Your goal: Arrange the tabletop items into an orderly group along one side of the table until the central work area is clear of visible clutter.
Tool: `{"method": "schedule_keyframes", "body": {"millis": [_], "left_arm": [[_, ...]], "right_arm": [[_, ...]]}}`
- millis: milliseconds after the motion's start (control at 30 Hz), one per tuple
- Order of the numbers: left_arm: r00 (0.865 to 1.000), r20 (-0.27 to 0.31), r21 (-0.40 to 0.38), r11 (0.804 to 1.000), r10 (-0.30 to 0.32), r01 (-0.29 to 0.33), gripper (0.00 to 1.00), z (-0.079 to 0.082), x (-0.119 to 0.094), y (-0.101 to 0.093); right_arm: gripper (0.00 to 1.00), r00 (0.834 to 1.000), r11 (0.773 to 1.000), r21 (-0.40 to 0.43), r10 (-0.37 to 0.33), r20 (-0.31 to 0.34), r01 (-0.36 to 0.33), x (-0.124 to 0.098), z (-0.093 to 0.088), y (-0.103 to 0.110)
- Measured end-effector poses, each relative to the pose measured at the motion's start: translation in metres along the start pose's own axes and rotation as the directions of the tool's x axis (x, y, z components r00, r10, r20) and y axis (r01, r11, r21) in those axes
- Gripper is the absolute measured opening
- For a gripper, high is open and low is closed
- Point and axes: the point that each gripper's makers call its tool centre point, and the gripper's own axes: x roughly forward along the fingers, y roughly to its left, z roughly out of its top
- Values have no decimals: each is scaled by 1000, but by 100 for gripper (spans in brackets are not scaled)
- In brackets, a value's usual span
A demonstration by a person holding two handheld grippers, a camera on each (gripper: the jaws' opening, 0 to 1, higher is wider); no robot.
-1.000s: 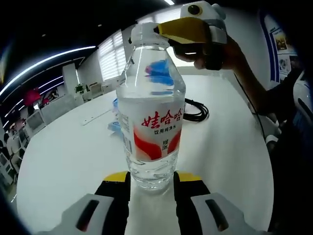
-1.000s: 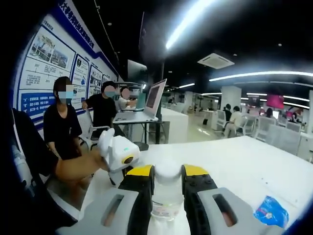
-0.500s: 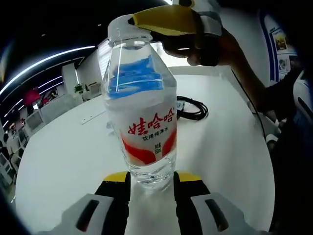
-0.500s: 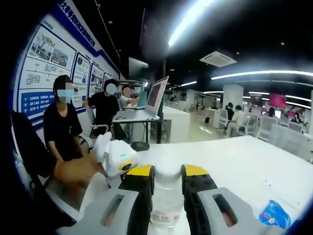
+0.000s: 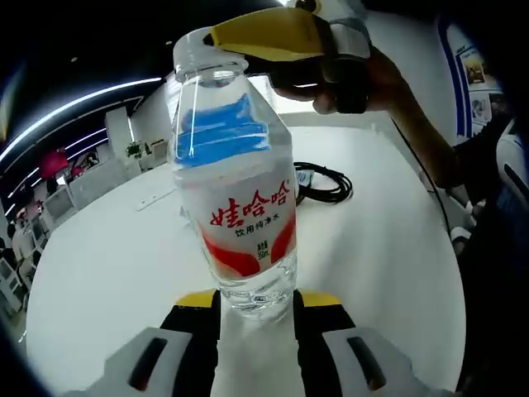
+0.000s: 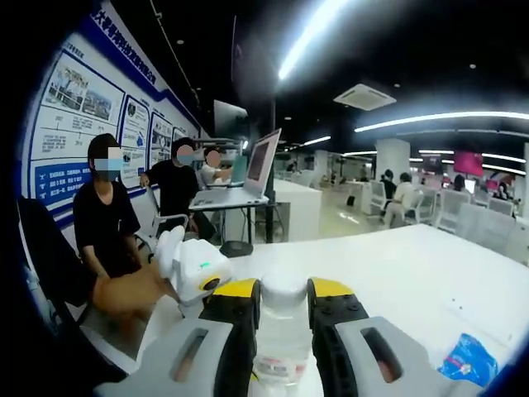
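In the left gripper view the water bottle [image 5: 235, 182] hides part of the black cable [image 5: 324, 184] and most of a blue packet [image 5: 196, 211] behind it on the tabletop [image 5: 107, 256]. In the right gripper view the bottle's body is hidden between the right claw [image 6: 283, 296], and the blue packet [image 6: 467, 361] is blurred.

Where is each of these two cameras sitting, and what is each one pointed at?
Left gripper view: rides the left tool, facing the water bottle held low; a hand holds the right tool at its cap.
Right gripper view: rides the right tool, over the cap, facing the office; the left tool shows.
Shared: bottle, white table.
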Motion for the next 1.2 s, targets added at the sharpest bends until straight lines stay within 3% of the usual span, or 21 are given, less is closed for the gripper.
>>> {"method": "schedule_keyframes", "body": {"millis": [333,533,733,967,1100,1200], "left_arm": [[1000,23,-10,1000,-2,3,41,2,-5,8],[996,63,-13,998,-65,66,42,6,0,6],[987,82,37,991,-135,132,44,7,4,5],[959,151,99,969,-240,227,44,17,5,3],[927,195,173,941,-321,290,44,25,4,-3],[911,215,205,929,-351,310,44,27,4,-1]], "right_arm": [[28,999,1000,7,-6,37,5,2,13,1],[28,1000,1000,15,-8,28,8,4,8,2],[27,999,999,24,-27,38,27,4,8,1],[27,998,998,33,-46,43,45,4,5,0],[27,998,998,41,-46,41,45,3,2,0],[27,998,998,52,-46,40,44,3,-2,-1]]}}
